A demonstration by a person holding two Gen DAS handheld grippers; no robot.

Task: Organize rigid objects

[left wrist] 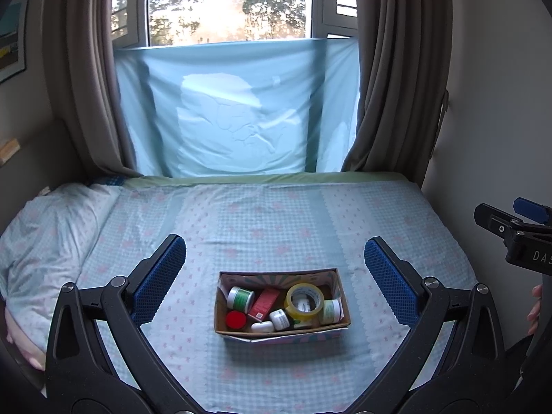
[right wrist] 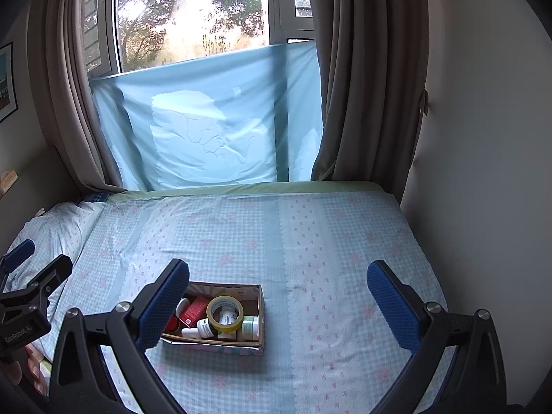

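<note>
- Box (left wrist: 281, 331) lies on the bed (left wrist: 276, 214) between our grippers, long axis left to right, holding tape (left wrist: 305, 300) and jars.
- We hold left gripper (left wrist: 276, 269) and right gripper (right wrist: 277, 293) spread apart, empty.

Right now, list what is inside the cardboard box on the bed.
The cardboard box holds a yellow tape roll, a red carton, a red-lidded jar, a green-labelled jar and small white jars. Anything beneath them is covered.
</note>
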